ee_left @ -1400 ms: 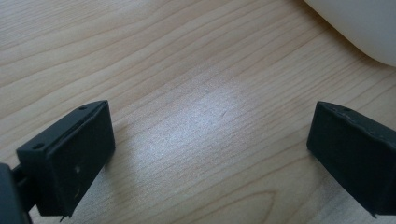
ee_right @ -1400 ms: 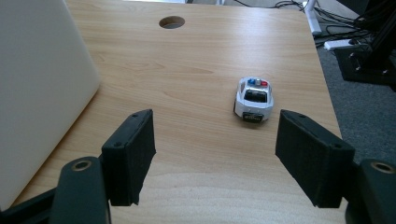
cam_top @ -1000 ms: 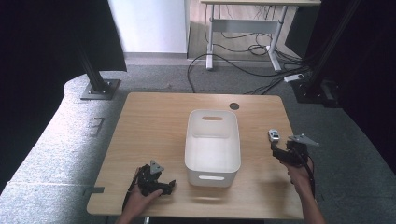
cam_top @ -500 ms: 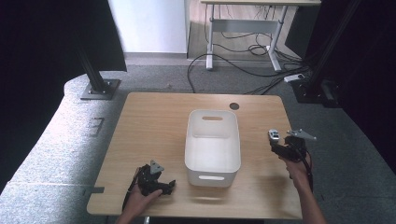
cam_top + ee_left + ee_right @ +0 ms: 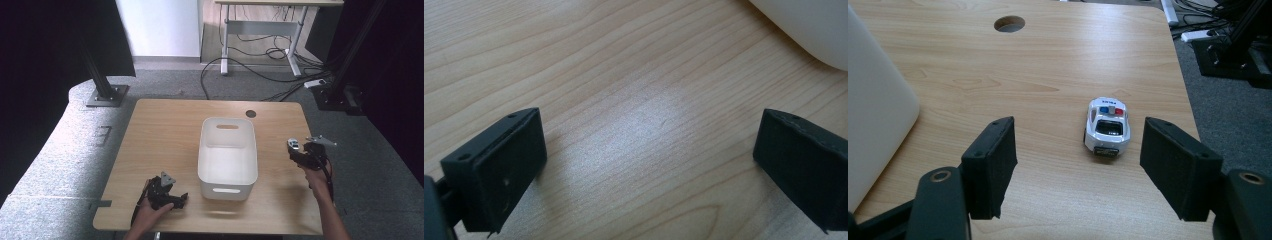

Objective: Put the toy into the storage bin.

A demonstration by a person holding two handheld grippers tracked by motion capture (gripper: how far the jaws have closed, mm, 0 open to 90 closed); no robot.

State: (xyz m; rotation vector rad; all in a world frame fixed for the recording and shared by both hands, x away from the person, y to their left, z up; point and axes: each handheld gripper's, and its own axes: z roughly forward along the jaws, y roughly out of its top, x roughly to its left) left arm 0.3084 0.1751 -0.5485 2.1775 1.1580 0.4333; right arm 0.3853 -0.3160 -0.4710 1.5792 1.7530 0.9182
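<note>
A small white toy police car (image 5: 1107, 126) with red and blue roof lights stands on the wooden table (image 5: 998, 75), near its right edge. In the right gripper view it lies just ahead of my right gripper (image 5: 1078, 150), in the gap between the open jaws and nearer the right one, untouched. From above, the car (image 5: 293, 145) sits at the tip of my right gripper (image 5: 299, 153). My left gripper (image 5: 180, 199) rests at the table's front left, and its open jaws (image 5: 649, 150) hold nothing.
A white plastic bin (image 5: 227, 155) with handle slots stands mid-table between the two grippers; its rounded corner (image 5: 814, 30) lies close ahead of the left gripper. A round cable hole (image 5: 250, 113) is at the table's back. The right table edge (image 5: 1193, 120) is near the car.
My right gripper has edged slightly away from the person, closer to the toy car. The left gripper, the bin and the car have stayed put.
</note>
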